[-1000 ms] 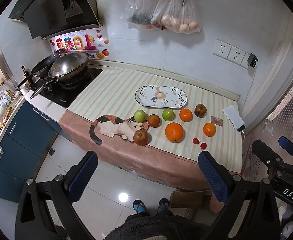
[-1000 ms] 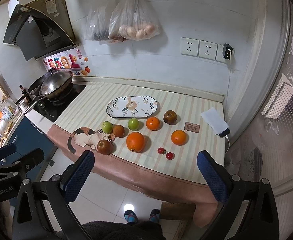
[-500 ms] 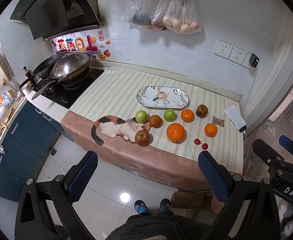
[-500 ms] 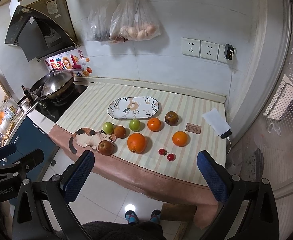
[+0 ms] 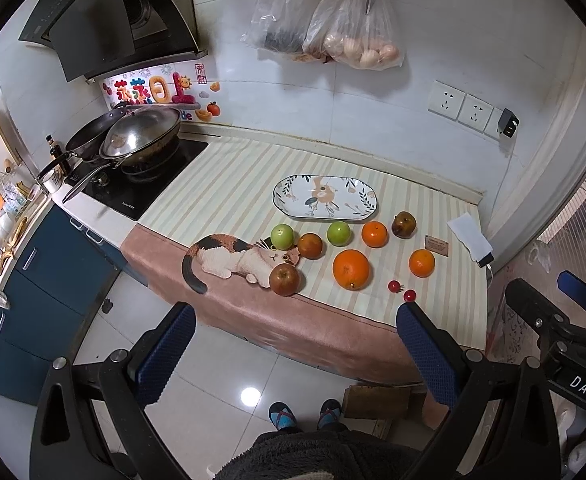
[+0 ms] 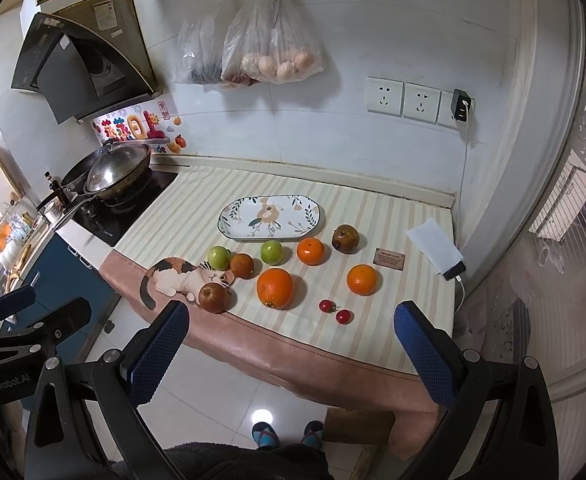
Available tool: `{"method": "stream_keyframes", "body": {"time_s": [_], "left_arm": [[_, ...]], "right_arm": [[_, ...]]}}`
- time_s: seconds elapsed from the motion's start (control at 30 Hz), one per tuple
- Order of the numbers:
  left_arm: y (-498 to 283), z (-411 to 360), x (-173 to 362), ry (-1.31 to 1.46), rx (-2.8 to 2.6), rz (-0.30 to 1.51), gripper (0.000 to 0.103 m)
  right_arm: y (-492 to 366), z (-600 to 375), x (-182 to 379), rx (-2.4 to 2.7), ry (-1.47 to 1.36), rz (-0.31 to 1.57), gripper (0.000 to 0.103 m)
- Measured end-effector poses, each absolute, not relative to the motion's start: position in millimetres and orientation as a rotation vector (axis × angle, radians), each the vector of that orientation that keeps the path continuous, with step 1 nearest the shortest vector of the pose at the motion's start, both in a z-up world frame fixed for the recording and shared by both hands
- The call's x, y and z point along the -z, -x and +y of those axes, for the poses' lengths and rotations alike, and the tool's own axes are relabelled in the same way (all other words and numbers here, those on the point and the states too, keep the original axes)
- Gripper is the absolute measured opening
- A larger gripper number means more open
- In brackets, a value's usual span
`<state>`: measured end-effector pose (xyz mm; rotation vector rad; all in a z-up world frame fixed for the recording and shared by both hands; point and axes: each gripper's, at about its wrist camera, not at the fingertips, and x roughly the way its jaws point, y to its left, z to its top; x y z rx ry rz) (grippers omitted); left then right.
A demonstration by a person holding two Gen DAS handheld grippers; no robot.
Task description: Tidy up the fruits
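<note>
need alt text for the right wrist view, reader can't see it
Seen from above and well back, an open gripper frames a striped counter where loose fruit, oranges, green apples and two cherry tomatoes, lies in front of an empty oval plate. A wok sits on the hob at left, and bags hang on the wall.

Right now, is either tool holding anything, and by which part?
Nothing held. The left tool and right tool are both open and empty, back from the counter; the fruit, including the large orange, lies untouched.
</note>
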<state>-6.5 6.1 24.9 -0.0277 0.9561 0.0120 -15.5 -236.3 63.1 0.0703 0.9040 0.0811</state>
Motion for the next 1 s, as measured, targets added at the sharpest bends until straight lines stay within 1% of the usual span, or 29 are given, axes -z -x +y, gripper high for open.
{"method": "stream_keyframes", "body": {"time_s": [0.27,0.4,0.47,0.53,0.73,0.87,1.0], "left_arm": [[-37.3,23.6,-5.0,-0.019,-0.089,0.913,0.103],[-69.9,41.0,20.4,-0.059,-0.117,0.916,0.103],[-86.2,49.5,36.4,-0.067,-0.122,0.941,0.103],[-106.8,58.5,58.4,-0.073,-0.122,0.992,0.103],[-161.5,75.6,129.4,-0.028,-0.110,1.189,0.103],[-188.0,70.2,182.5,-0.004,-0.110,1.324,0.103],[-209.0,64.6,229.5,0.057,-0.108,1.438,0.102]], "right_arm": [[-13.5,-235.4,-42.2,-0.041,-0.156,0.912,0.103],[-38.4,-227.6,-16.1,-0.004,-0.188,0.925,0.103],[-54.8,-223.4,3.0,0.012,-0.201,0.964,0.103],[-72.8,-220.4,26.2,0.010,-0.224,0.992,0.103],[-132.8,-205.9,109.7,-0.023,-0.232,1.166,0.103],[-177.2,-192.8,173.0,-0.047,-0.224,1.290,0.102],[-216.9,-184.1,223.7,-0.104,-0.224,1.395,0.102]]}}
